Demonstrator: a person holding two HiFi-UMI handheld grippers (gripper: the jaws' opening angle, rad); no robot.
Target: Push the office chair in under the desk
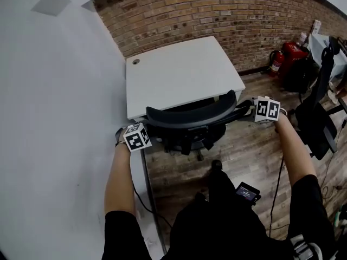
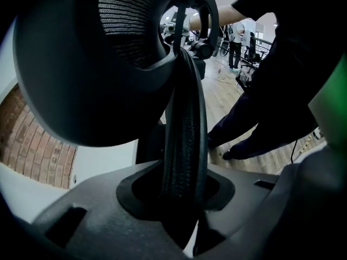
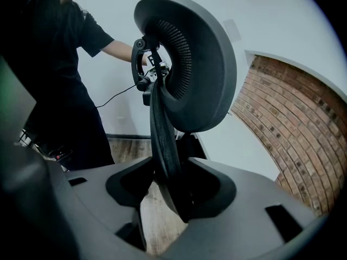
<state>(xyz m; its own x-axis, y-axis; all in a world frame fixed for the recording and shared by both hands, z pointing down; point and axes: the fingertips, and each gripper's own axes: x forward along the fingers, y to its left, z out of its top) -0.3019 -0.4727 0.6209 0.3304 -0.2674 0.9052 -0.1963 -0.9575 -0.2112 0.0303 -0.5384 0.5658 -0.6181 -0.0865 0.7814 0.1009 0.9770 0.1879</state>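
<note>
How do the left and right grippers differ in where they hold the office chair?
The left gripper holds the office chair's backrest rim at its left end, by the white wall; the right gripper, at its right end, over wood floor. The left sits nearer the person than the right. Both clamp it.

Soft, even light fills the room; the white desk shines bright, the office chair goes murky black, edges bow strongly.
</note>
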